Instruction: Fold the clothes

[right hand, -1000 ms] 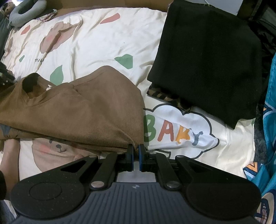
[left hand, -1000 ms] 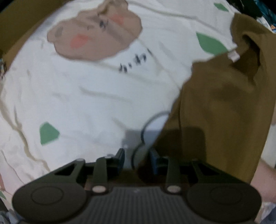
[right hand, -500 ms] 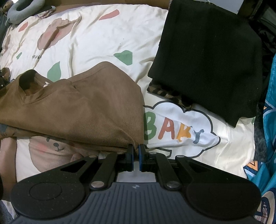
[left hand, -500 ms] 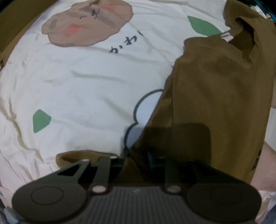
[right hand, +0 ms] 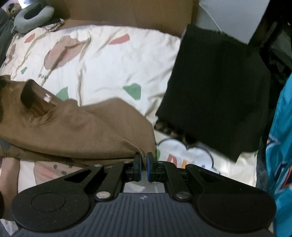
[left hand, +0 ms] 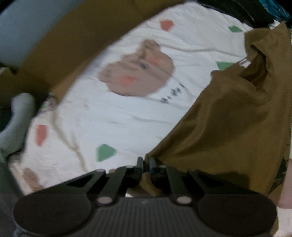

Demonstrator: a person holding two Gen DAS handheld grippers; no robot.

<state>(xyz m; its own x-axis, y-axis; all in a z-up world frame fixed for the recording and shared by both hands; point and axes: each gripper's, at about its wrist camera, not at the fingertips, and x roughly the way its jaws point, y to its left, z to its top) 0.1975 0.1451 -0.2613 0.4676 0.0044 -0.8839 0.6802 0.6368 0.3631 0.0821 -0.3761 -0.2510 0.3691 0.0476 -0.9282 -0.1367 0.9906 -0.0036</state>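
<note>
left wrist: soft brown shirt (left hand: pixel 228 127), creased hem.

Brown shirt (left hand: pixel 228 127) cut off, blurred

Right gripper (right hand: pixel 143 164) pinching the hem corner of a brown T-shirt (right hand: pixel 82 131) on a bed.

Its blue-padded fingers (right hand: pixel 138 166) are closed on the shirt's edge; the shirt lies rumpled, neck opening at left, on a white printed bedsheet (right hand: pixel 102 60). A folded black garment (right hand: pixel 217 109) rests to the right over a leopard-print piece (right hand: pixel 169 130). A grey neck pillow (right hand: pixel 31 17) sits at the far left corner.
</note>
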